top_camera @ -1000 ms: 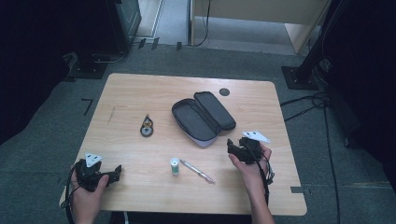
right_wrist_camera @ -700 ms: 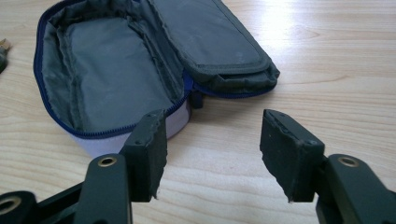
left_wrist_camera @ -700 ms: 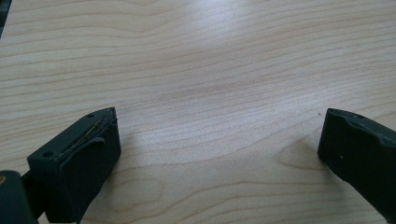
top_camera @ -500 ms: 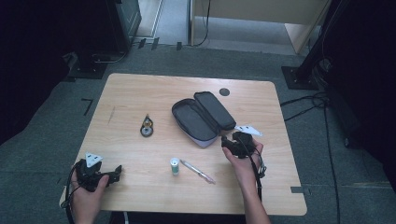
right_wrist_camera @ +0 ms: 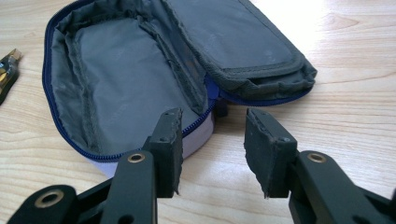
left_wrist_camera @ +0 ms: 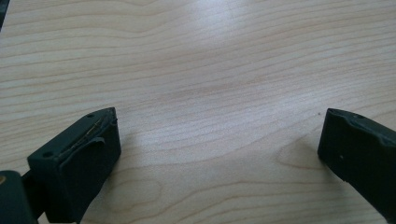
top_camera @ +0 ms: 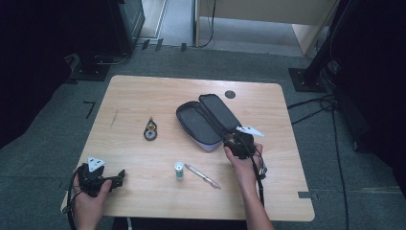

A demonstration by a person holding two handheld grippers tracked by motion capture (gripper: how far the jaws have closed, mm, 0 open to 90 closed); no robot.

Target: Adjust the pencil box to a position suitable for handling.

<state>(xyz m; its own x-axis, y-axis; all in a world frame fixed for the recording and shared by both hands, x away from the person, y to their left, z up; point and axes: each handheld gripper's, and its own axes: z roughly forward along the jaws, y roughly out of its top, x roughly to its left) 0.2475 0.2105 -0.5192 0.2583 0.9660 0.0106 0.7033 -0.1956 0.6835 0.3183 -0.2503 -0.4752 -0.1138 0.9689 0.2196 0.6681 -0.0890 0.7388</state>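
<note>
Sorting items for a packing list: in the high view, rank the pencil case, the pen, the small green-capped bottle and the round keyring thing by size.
1. pencil case, open, by far largest
2. pen
3. keyring thing
4. green-capped bottle
The last two look close; that order is unsure.

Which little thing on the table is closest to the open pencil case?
The pen. It lies nearer the pencil case than the green-capped tube beside it or the small brass piece farther left.

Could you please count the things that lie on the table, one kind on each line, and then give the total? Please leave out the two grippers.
Pencil case, open: 1
Pen: 1
Small green and white tube, upright: 1
Small black and brass thing, too small to name: 1
Total: 4
</note>
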